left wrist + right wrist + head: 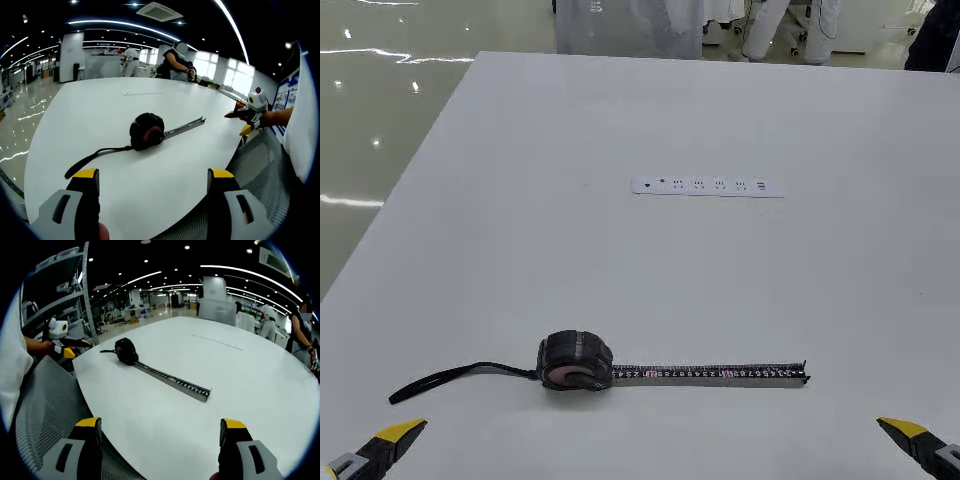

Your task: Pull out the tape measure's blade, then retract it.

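A black tape measure [575, 362] lies on the white table [650, 270] near the front edge, its blade [710, 374] pulled out to the right and lying flat. A black wrist strap [450, 379] trails to its left. The case [147, 131] and blade [184, 127] sit well ahead of my left gripper [154, 181], which is open and empty. My right gripper [159, 432] is open too, short of the blade's end hook [205, 392], with the case [125, 350] farther off. Both grippers' yellow tips [402, 431] [903, 428] peek in at the bottom corners, clear of the tape.
A white power strip [707, 186] is set flat at the table's middle. The table's left edge drops to a glossy floor [380, 110]. People stand beyond the far edge [670, 25]. A grey mesh chair [45, 410] is beside the near edge.
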